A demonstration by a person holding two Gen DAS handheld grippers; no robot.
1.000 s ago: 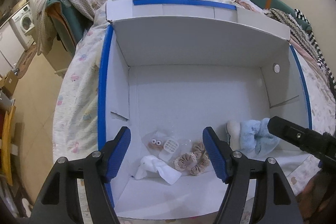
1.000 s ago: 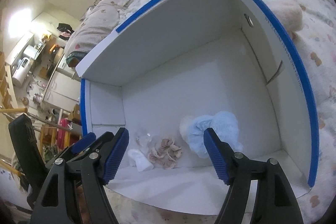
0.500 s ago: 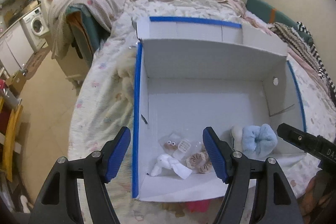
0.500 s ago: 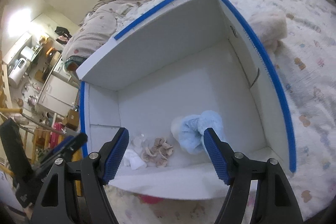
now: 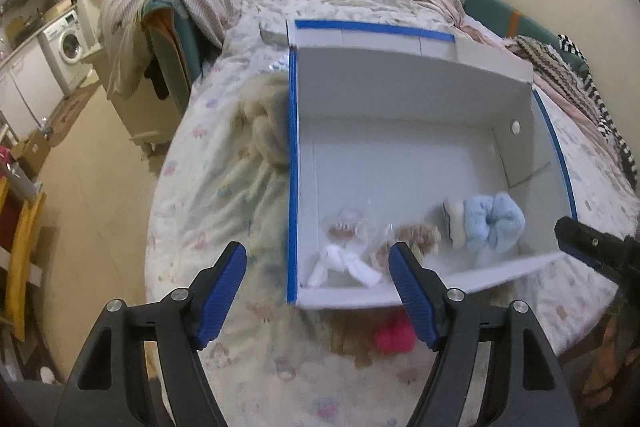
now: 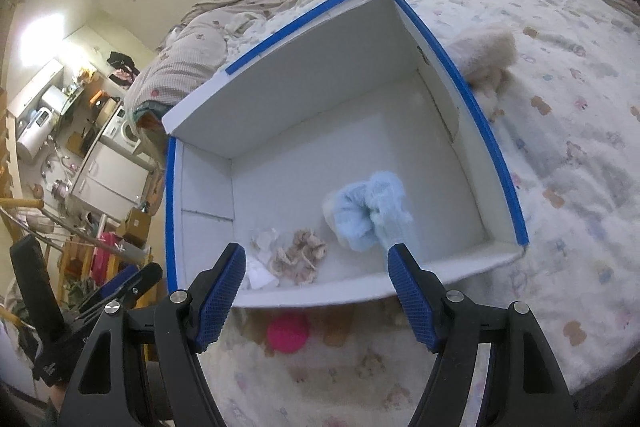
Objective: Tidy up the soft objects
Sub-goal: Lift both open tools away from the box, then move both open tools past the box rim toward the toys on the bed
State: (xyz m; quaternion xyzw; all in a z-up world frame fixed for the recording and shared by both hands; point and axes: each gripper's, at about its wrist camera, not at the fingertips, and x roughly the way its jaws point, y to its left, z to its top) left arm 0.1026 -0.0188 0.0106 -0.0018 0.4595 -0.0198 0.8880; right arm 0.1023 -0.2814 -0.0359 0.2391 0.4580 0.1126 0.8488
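left gripper (image 5: 318,261): jaws spread wide, nothing between them, held above the bed (image 5: 224,211) near the box's left front corner.
right gripper (image 6: 316,263): jaws spread too, empty, held over the box's front wall.
box (image 5: 400,75): white, blue-taped rim, open, sitting on the bed.
in box: blue fluffy item (image 5: 494,223) at front right; beige scrunchies (image 5: 416,237) front middle; white cloth piece (image 5: 340,263) and small clear packets (image 5: 346,223) front left. All bunched along the front wall, rest of floor bare.
outside box: pink fuzzy item (image 6: 288,333) on the bed just in front of the box; cream plush (image 5: 266,119) against the left wall outside; another cream plush (image 6: 484,57) just outside the right wall.
step: looked like between placements, both grippers free.
next: probably pick a stray. Pink one was nearest; would need a descent over it, jaws either side, close, lift over the front wall.
risk: fuzzy blanket could get pinched along with it.
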